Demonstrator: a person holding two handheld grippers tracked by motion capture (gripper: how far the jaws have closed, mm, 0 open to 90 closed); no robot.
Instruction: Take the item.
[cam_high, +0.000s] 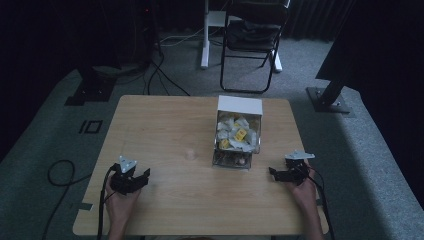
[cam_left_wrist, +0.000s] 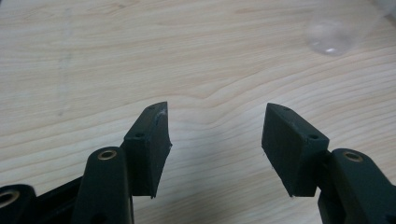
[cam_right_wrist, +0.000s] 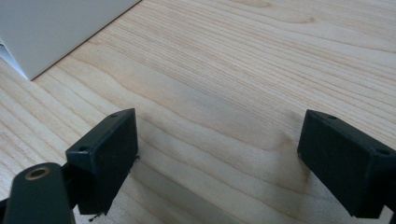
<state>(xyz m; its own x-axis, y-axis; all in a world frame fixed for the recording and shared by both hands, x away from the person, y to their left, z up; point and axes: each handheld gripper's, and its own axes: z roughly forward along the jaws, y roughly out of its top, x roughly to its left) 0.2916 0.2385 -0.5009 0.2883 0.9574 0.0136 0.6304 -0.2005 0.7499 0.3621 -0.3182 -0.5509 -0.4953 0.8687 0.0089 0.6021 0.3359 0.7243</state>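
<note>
- The left gripper (cam_high: 144, 176) rests near the table's (cam_high: 165, 130) front-left corner, held by a hand (cam_high: 120, 202) — its jaws spread wide over bare wood, nothing between them.
- The right gripper (cam_high: 272, 172) sits close to the front-right edge, jaws likewise parted and empty.
- A clear drawer-like box (cam_high: 238, 135) with a white top stands right of the table's centre, filled with crumpled white and yellow wrapped pieces (cam_high: 240, 134).
- A small clear lid or cup (cam_high: 190, 153) lies just left of the box, also seen in the left gripper view (cam_left_wrist: 332, 37).
</note>
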